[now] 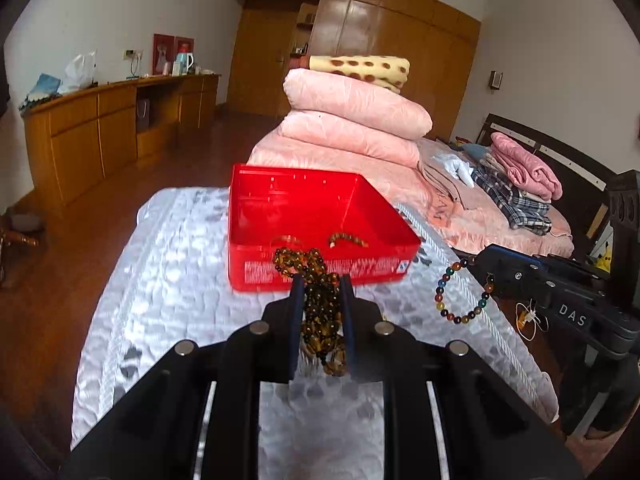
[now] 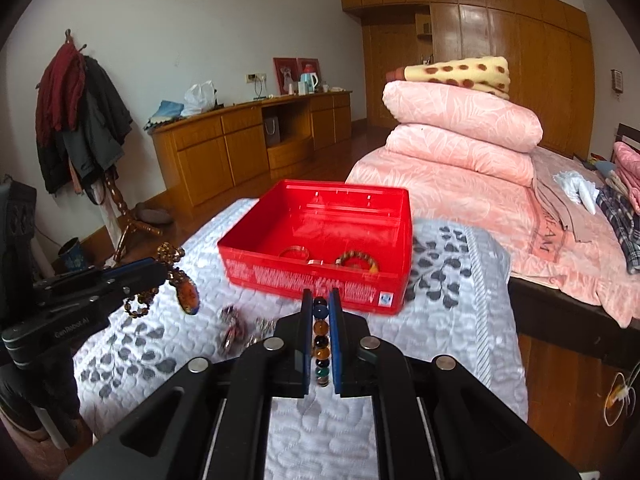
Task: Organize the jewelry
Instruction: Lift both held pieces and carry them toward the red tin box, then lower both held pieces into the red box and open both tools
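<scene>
A red plastic box [image 1: 372,268] [image 2: 280,276] stands open on a white quilted cover [image 1: 180,280] [image 2: 440,300]. In it lie a brown bead bracelet [image 1: 348,239] [image 2: 356,260] and a thin bangle [image 2: 294,252]. My left gripper [image 1: 321,284] [image 2: 152,270] is shut on a brown bead necklace [image 1: 320,316], whose orange pendant [image 2: 188,294] hangs below, just short of the box's front wall. My right gripper [image 2: 321,298] [image 1: 492,264] is shut on a multicoloured bead bracelet [image 2: 321,336] [image 1: 460,296], which dangles to the right of the box.
Several loose jewelry pieces [image 2: 236,328] lie on the cover in front of the box. Folded pink quilts [image 1: 352,120] [image 2: 460,132] are stacked on the bed behind. A wooden cabinet [image 1: 100,128] lines the far wall. A coat stand [image 2: 80,120] is at the left.
</scene>
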Demonstrator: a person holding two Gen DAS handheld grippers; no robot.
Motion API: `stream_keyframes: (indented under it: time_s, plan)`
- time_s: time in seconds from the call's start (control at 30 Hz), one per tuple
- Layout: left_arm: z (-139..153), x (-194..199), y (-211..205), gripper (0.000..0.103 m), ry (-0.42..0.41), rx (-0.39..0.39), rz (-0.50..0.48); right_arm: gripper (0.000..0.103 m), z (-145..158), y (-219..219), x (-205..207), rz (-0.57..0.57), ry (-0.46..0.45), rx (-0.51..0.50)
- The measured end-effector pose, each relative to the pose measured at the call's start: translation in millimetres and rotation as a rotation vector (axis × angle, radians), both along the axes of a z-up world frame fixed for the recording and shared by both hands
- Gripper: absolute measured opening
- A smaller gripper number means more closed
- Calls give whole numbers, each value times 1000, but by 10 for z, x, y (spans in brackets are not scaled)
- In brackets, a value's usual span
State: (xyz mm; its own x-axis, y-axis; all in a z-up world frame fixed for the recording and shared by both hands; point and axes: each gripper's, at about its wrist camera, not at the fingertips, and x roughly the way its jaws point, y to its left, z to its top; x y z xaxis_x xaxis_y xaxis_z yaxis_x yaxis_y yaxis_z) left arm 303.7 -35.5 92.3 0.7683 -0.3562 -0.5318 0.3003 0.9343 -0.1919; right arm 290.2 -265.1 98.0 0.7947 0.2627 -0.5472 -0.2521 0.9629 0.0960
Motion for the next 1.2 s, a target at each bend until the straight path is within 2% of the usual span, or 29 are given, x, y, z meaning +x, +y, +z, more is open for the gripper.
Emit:
stream_keyframes:
  time_s: [0.37, 0.6, 0.8, 1.03, 1.07, 1.1, 1.13, 1.17, 1.2]
  plan:
    - [223, 424, -228, 16, -46, 0, -20, 8, 196, -67, 400, -8, -43, 30]
    - [329, 913, -377, 16, -68, -9, -20, 8, 208, -114, 913, -19, -36, 86]
    - [158, 1397, -463, 16, -36, -16, -11, 8, -9, -131, 1380, -26, 14, 128]
    - [-177, 1779, -480, 18, 36, -5, -1, 9, -356, -98, 1676, -5, 93, 153]
    - [-208, 1811, -469, 20, 43, -2, 3, 14, -379, -90, 1685, -11, 94, 142]
    - [-229, 1828, -458, 27, 46, -3, 8, 20, -394, -94, 1684, -18, 94, 134]
    - [-248, 1835, -434, 33, 49, -2, 14, 22, -404, -104, 1683, -29, 90, 124]
    - [-247, 1846, -420, 48, 48, 1, 20, 26, -404, -114, 1683, -39, 87, 113]
    - [-240, 1841, -405, 55, 42, 5, 28, 29, -399, -121, 1667, -50, 82, 100]
